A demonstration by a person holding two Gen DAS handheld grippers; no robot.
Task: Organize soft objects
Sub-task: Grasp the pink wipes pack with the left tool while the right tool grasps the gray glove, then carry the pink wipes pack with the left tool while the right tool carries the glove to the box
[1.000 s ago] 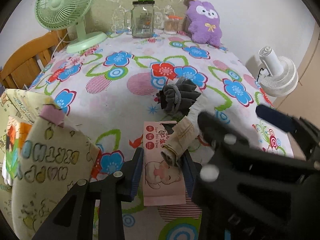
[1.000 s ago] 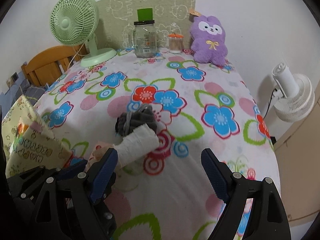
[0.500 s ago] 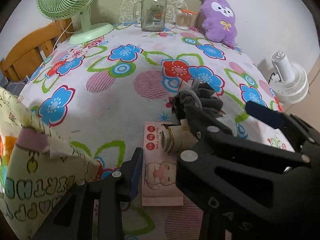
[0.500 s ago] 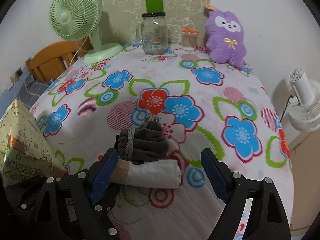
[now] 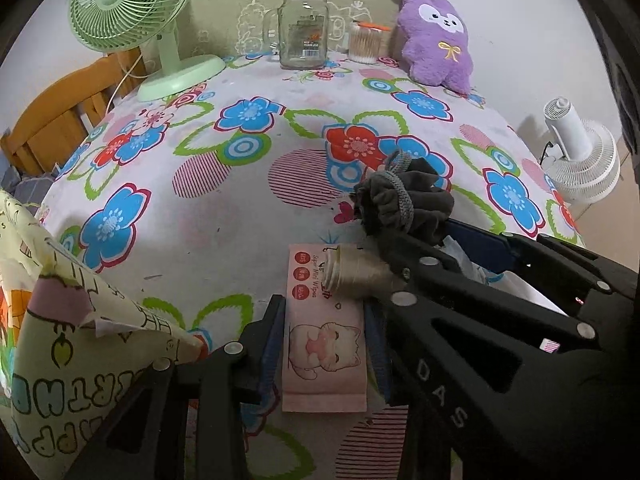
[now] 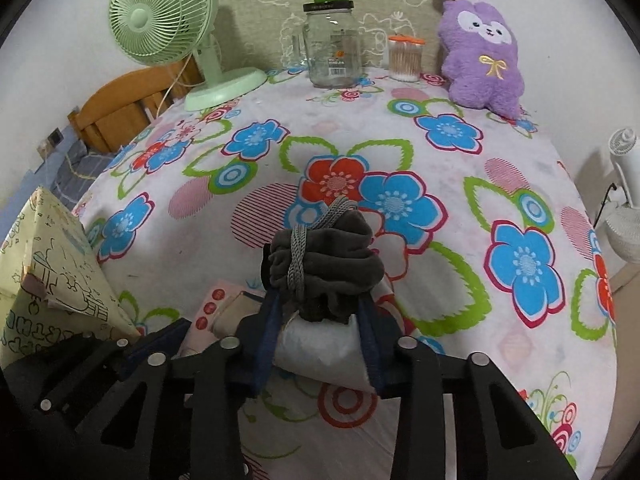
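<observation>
A pink wipes pack (image 5: 324,344) lies flat on the flowered tablecloth (image 5: 240,184), and my left gripper (image 5: 322,312) is shut on its two long sides. Just beyond it lies a white cloth roll (image 6: 320,346) with a beige end (image 5: 352,276). A grey bundle (image 6: 324,268) tied with grey cord rests against the roll's far side. My right gripper (image 6: 320,320) reaches in from the right and its jaws are closing. Its blue pads (image 6: 268,328) press on the white roll, and the grey bundle's near edge is also between them.
A yellow paper gift bag (image 5: 80,340) stands close to the left of my left gripper. At the table's back are a green fan (image 5: 132,8), a glass jar (image 5: 304,28), a cotton-swab tub (image 5: 364,42) and a purple plush (image 5: 436,40). A white fan (image 5: 580,160) stands off the right edge.
My right gripper came forward and down over the white roll, and its wide-open jaws closed onto it. The left gripper stayed on the wipes pack.
</observation>
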